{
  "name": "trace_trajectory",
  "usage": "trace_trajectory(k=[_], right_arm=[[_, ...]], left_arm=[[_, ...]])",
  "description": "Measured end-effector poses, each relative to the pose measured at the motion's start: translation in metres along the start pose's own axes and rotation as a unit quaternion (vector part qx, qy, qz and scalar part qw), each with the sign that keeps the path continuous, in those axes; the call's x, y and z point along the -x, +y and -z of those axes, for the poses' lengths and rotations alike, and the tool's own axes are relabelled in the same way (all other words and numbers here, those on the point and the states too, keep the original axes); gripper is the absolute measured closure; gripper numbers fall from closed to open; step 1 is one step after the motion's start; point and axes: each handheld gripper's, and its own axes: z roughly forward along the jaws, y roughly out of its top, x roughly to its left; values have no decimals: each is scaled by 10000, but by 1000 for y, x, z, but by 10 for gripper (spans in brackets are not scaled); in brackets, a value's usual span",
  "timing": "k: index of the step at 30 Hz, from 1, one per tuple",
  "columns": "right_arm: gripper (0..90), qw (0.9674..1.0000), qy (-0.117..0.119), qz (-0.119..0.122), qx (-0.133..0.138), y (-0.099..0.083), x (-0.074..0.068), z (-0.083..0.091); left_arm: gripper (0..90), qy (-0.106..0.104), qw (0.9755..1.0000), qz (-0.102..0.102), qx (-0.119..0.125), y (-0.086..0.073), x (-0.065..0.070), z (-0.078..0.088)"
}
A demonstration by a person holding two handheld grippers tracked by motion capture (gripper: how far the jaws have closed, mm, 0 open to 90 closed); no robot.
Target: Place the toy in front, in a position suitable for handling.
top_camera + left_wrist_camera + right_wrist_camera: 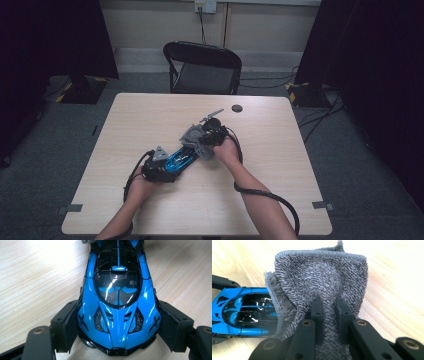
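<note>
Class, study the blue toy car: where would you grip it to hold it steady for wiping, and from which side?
Grip the car across its flanks at one end, coming in along its length, as the left gripper does: the sides fit between the pads there.

High view overhead – claw views close, sharing car (117,302).

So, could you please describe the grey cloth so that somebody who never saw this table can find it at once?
Look near the middle of the pale wooden table, where two hand-held grippers meet at a shiny blue toy car. The cloth is pinched in the right gripper and lies over one end of the car. It is the soft, grey, woven thing with a stitched hem, unlike the hard glossy car.
</note>
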Motion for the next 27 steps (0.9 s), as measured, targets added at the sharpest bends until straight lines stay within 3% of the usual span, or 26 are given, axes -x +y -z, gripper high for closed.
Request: trace_trajectory(k=[11,19,27], right_arm=[[798,9998,-121,-154,38,-3,12,5],[798,9993,-221,-246,156,-5,21,21],[798,9994,-113,-78,314,-1,14,36]], left_arm=[[252,-2,10000,2,0,0,0,0],[252,-2,10000,2,0,0,0,0],[252,-1,10000,-1,-1,0,0,0]])
